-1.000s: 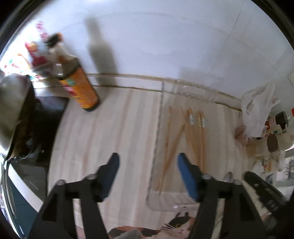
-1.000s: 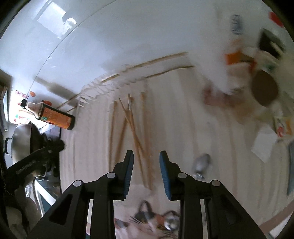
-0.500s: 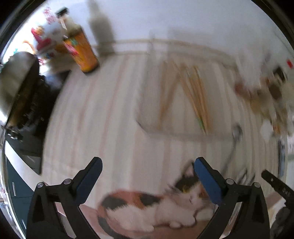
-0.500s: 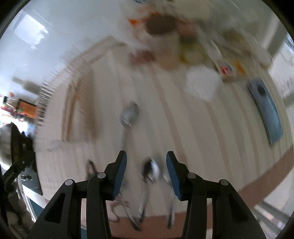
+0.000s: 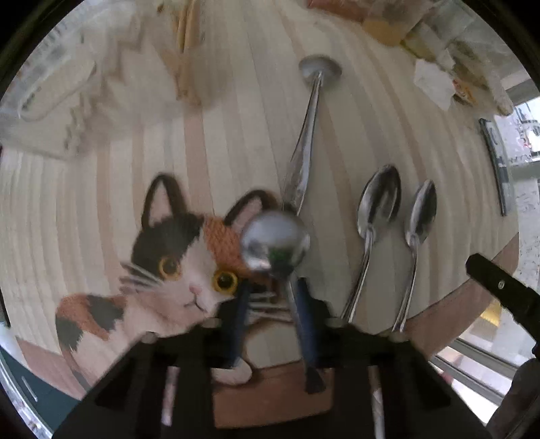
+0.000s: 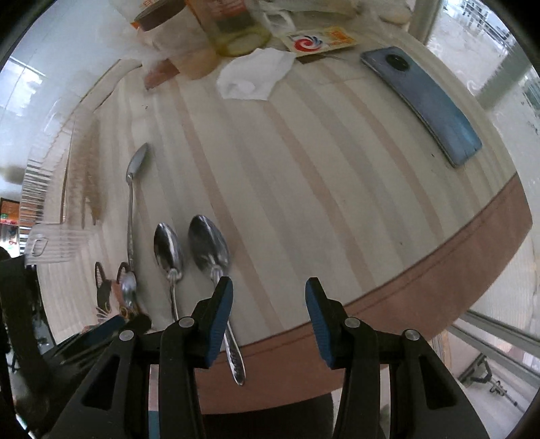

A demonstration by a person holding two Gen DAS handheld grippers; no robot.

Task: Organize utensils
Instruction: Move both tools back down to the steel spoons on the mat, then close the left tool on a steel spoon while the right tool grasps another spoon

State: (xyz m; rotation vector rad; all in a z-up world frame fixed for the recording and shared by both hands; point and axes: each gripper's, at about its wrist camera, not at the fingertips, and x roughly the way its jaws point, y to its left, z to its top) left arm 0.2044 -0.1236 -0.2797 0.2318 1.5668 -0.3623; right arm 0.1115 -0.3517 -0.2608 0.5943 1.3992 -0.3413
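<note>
My left gripper is shut on a steel spoon by its handle, bowl forward, over the cat picture. A long-handled spoon lies ahead of it, and two spoons lie side by side to its right. In the right wrist view my right gripper is open and empty above the table's front edge, its left finger over the handle of the larger spoon. The smaller spoon and the long spoon lie to the left. The held spoon shows at the left.
A clear ribbed tray with chopsticks sits at the far left. A blue phone, a white tissue, jars and packets stand at the back. The table's brown front edge is close below.
Both grippers swung down and right from the tray toward the spoons. My left gripper closed on a spoon. My right gripper opened wider.
</note>
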